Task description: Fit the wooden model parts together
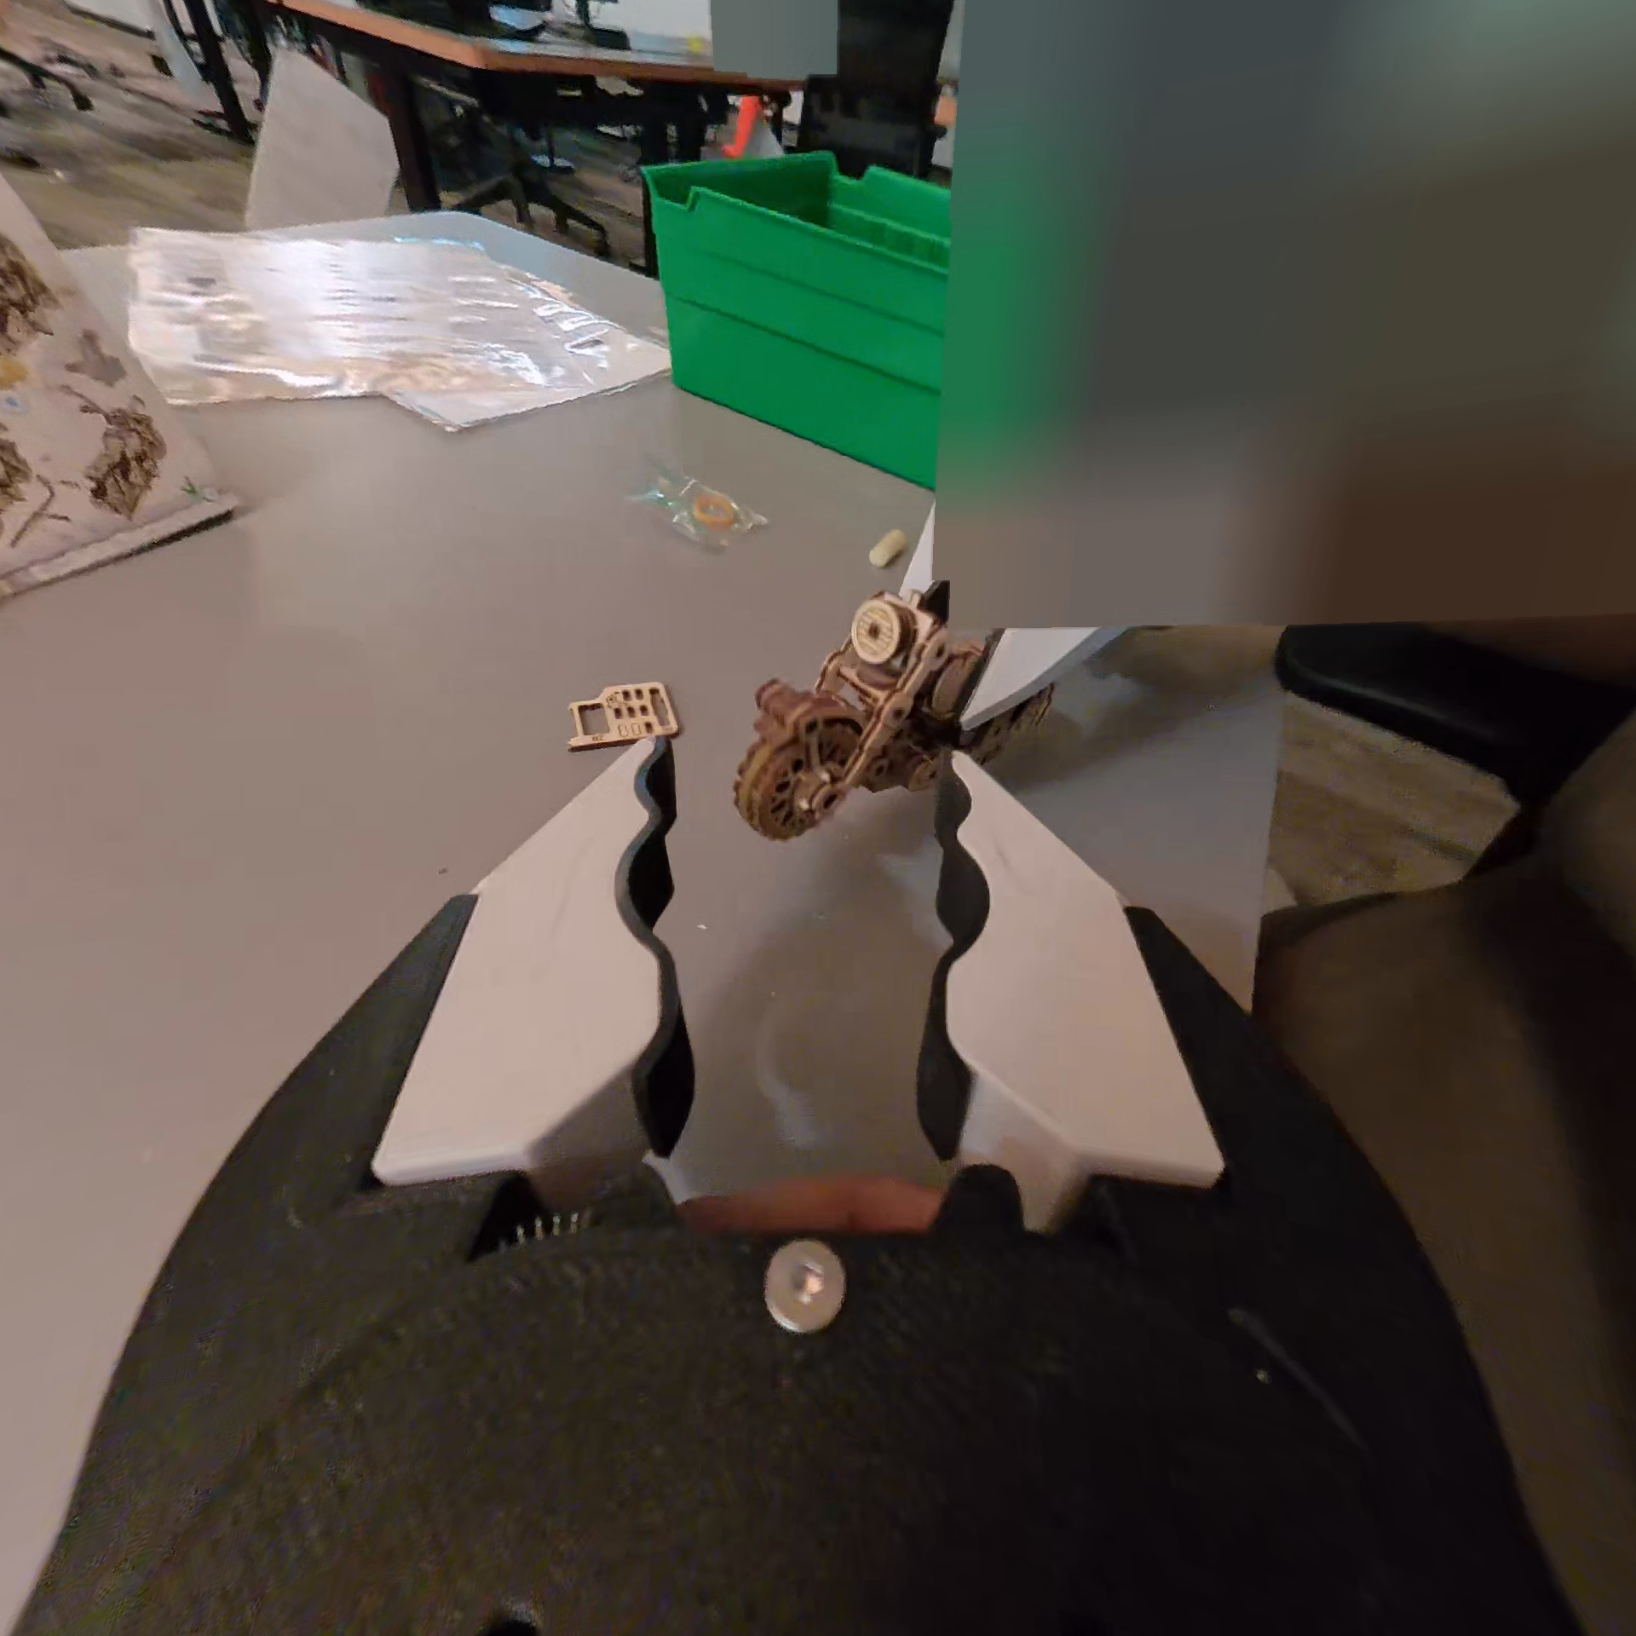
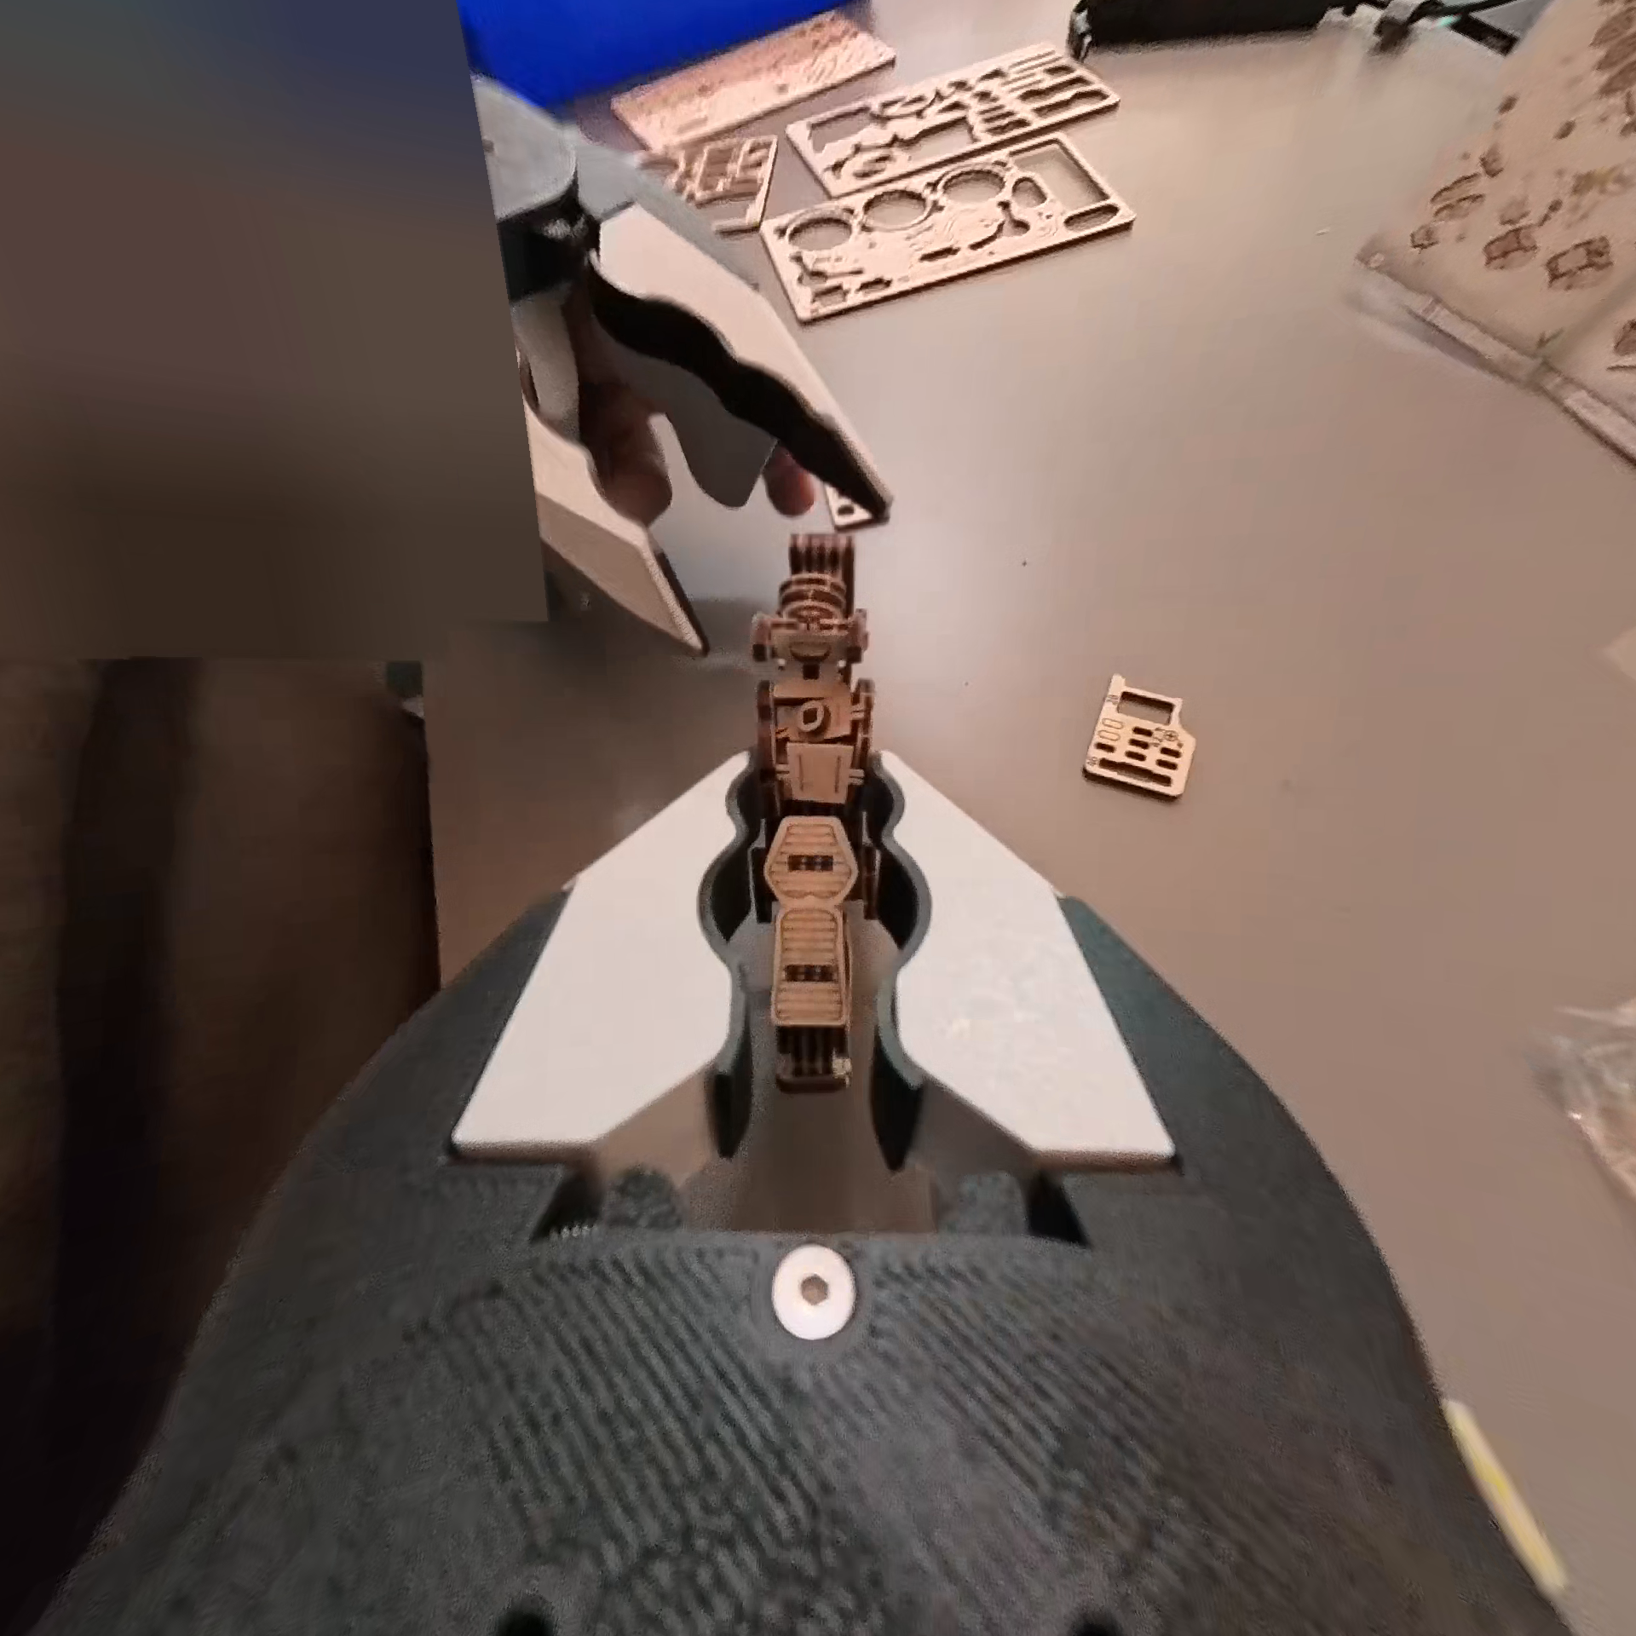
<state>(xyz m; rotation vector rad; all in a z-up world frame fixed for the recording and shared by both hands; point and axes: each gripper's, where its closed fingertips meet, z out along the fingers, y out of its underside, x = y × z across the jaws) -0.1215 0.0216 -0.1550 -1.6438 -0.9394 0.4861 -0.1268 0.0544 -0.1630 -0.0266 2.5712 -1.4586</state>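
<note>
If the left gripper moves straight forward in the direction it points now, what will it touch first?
Probably the wooden motorcycle model, held up by the right gripper. Its front wheel sits just ahead of the open left gripper. Depth is unclear; the gripper might pass below it.

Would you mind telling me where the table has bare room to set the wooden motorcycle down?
The widest bare patch lies left of the small cut-out panel, between the booklet and the left gripper. It is crowded farther back: the plastic bag, green bin and, beyond the right gripper holding the motorcycle, the punched sheets.
</note>
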